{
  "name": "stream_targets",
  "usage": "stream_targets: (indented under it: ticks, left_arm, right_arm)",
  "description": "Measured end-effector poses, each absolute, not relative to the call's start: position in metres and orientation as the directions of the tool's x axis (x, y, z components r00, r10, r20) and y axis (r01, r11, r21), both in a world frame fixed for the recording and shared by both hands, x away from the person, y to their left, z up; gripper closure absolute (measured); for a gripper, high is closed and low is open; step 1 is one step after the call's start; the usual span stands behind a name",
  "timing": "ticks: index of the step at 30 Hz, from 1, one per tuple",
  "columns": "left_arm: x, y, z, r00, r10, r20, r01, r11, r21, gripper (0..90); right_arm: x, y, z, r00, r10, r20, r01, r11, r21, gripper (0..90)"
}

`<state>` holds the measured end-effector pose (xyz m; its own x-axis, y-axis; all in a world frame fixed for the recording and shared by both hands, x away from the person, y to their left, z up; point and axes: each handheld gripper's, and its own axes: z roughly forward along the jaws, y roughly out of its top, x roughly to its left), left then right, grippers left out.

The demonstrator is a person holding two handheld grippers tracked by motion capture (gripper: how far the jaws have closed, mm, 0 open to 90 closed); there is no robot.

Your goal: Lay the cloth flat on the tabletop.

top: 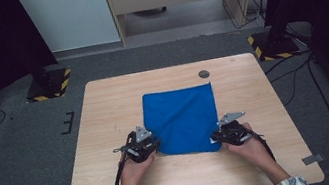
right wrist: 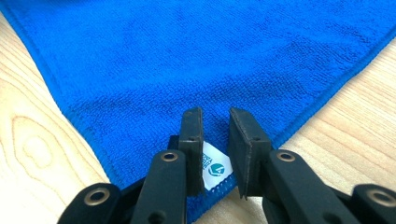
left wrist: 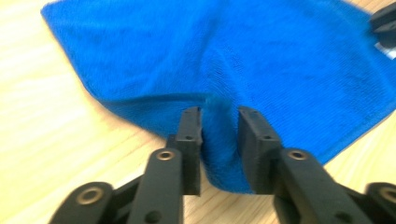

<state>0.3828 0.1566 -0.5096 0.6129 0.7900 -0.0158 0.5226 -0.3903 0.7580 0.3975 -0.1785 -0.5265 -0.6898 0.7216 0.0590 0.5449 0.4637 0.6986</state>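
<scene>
Cloth, blue and spread flat on the desk, lies just ahead of both tools, with each of its two near corners at a tool. The left tool has that corner gathered up between its jaws: in the left gripper view a raised ridge of cloth stands in the gap, the jaws narrowly parted and seemingly pinching the fold, though blur makes the contact on the outer jaw hard to judge. The right tool straddles the other corner with its jaws slightly apart; the white label shows between them and the fabric there lies flat, so I judge it not yet gripped. The step in hand looks like securing both near corners for a fold away from the person. To do it well, the right tool should dip low enough to catch the hem beside the label, then close fully before any lift. Both tools should then rise together and evenly, keeping the near edge taut between them so the cloth does not sag or skew.
</scene>
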Motion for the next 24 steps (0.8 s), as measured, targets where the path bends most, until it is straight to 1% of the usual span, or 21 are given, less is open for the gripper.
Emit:
stream_targets:
  ticks: [2,4,7,10,12,14,15,18,19,20,22,24]
  left_arm:
    - [0.384,0.158,-0.510,0.604,0.797,-0.021,0.529,-0.380,0.759,61.2]
    - [0.383,0.161,-0.509,0.601,0.799,-0.027,0.530,-0.373,0.762,57.8]
    - [0.383,0.165,-0.507,0.596,0.802,-0.033,0.531,-0.363,0.765,56.0]
    - [0.382,0.169,-0.506,0.591,0.806,-0.036,0.532,-0.356,0.768,56.2]
    - [0.381,0.172,-0.506,0.595,0.803,-0.034,0.535,-0.364,0.762,58.8]
    - [0.378,0.176,-0.507,0.603,0.797,-0.033,0.541,-0.378,0.751,65.1]
    - [0.377,0.178,-0.508,0.605,0.796,-0.032,0.543,-0.382,0.748,66.7]
    - [0.376,0.185,-0.506,0.604,0.796,-0.043,0.550,-0.377,0.745,70.8]
    - [0.375,0.187,-0.505,0.606,0.794,-0.048,0.550,-0.375,0.747,73.4]
    - [0.373,0.188,-0.505,0.607,0.793,-0.052,0.552,-0.374,0.745,74.9]
    - [0.371,0.189,-0.505,0.611,0.790,-0.052,0.553,-0.378,0.743,74.9]
    - [0.369,0.188,-0.507,0.623,0.780,-0.049,0.553,-0.396,0.733,77.8]
  right_arm:
    - [0.398,-0.179,-0.527,-0.692,0.720,0.056,0.542,0.466,0.700,75.4]
    - [0.397,-0.178,-0.527,-0.691,0.720,0.056,0.541,0.466,0.700,75.4]
    - [0.397,-0.179,-0.527,-0.692,0.720,0.057,0.542,0.466,0.700,75.4]
    - [0.397,-0.179,-0.526,-0.693,0.718,0.056,0.541,0.467,0.699,75.4]
    - [0.397,-0.179,-0.526,-0.695,0.717,0.054,0.540,0.472,0.697,75.4]
    - [0.397,-0.180,-0.526,-0.695,0.717,0.052,0.539,0.472,0.698,75.4]
    - [0.397,-0.180,-0.526,-0.696,0.716,0.054,0.540,0.472,0.697,75.4]
    - [0.397,-0.180,-0.526,-0.695,0.717,0.054,0.541,0.472,0.696,75.4]
    - [0.396,-0.181,-0.526,-0.694,0.718,0.053,0.541,0.472,0.696,75.5]
    - [0.396,-0.182,-0.526,-0.696,0.717,0.049,0.538,0.475,0.697,75.4]
    - [0.396,-0.183,-0.526,-0.697,0.715,0.050,0.538,0.476,0.696,75.5]
    - [0.395,-0.185,-0.526,-0.695,0.717,0.044,0.537,0.478,0.695,75.4]
